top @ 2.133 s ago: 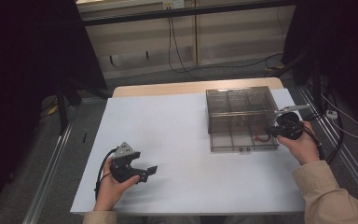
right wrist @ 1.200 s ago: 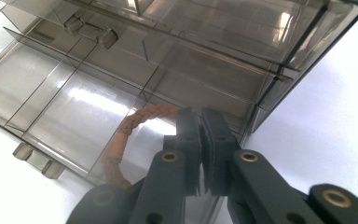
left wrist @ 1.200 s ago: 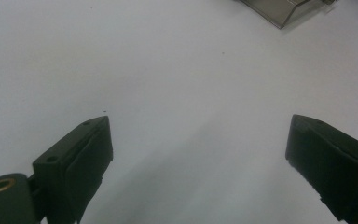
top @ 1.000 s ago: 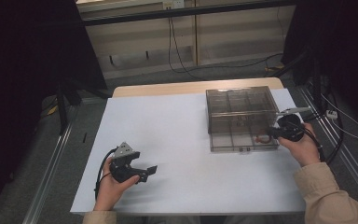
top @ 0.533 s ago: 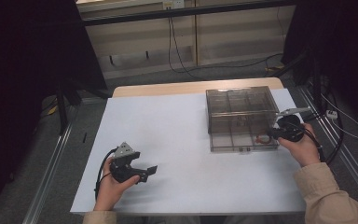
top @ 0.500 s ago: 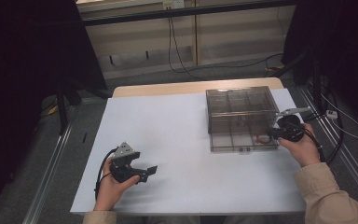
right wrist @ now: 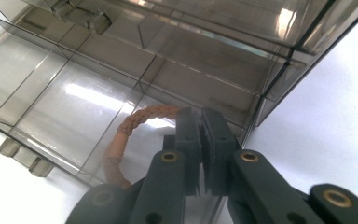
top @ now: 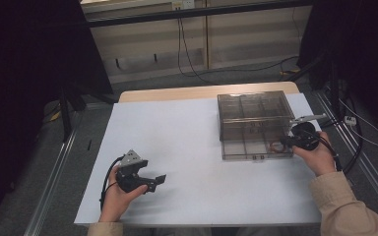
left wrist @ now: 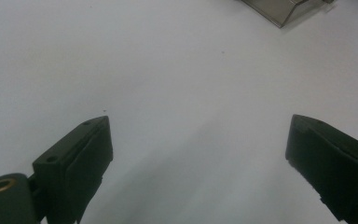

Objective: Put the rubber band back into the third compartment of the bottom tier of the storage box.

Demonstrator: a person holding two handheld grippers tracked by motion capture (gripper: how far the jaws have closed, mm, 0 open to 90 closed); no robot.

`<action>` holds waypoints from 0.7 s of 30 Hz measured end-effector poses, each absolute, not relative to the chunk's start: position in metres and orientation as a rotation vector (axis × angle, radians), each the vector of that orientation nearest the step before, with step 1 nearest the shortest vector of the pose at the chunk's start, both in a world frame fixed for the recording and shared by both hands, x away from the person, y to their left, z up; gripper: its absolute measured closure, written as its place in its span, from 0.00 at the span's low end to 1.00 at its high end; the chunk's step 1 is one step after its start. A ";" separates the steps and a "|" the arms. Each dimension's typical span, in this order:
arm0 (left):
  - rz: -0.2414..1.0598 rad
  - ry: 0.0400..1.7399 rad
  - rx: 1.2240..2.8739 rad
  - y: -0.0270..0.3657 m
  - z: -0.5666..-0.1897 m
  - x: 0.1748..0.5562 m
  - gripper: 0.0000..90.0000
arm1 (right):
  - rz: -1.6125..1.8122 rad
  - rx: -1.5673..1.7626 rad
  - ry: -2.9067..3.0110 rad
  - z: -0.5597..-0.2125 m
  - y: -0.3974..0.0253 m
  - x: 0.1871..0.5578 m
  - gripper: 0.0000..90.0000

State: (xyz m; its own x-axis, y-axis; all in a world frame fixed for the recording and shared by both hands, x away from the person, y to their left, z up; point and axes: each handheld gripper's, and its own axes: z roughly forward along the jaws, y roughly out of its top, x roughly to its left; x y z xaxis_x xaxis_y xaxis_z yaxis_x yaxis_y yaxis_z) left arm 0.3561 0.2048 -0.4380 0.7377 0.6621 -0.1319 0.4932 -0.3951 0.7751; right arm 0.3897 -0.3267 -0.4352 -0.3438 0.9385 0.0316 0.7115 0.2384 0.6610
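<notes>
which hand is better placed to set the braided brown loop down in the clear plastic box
Right. The right gripper is shut on the braided brown loop over the clear plastic compartment box; the left gripper rests open, far across the table.

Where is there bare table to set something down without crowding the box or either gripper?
The widest free patch is the white table top between the left gripper and the clear compartment box. The strip in front of the box is also bare. It is crowded at the box's near right corner, where the right gripper is shut on the braided ring.
</notes>
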 end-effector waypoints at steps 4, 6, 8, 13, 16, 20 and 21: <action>0.248 0.872 2.074 0.205 -0.438 0.356 0.08 | 0.841 1.532 2.136 -0.437 -0.328 0.390 0.97; 0.249 0.872 2.074 0.205 -0.438 0.356 0.08 | 0.840 1.528 2.138 -0.437 -0.329 0.390 0.97; 0.248 0.870 2.077 0.205 -0.438 0.356 0.08 | 0.841 1.527 2.138 -0.438 -0.329 0.390 0.97; 0.247 0.871 2.077 0.205 -0.438 0.356 0.08 | 0.838 1.535 2.141 -0.439 -0.328 0.389 0.96; 0.247 0.870 2.078 0.205 -0.438 0.356 0.08 | 0.840 1.542 2.140 -0.439 -0.328 0.389 0.95; 0.246 0.870 2.078 0.205 -0.438 0.356 0.08 | 0.851 1.537 2.131 -0.439 -0.328 0.389 0.92; 0.246 0.869 2.079 0.205 -0.438 0.356 0.08 | 0.857 1.539 2.126 -0.438 -0.329 0.388 0.90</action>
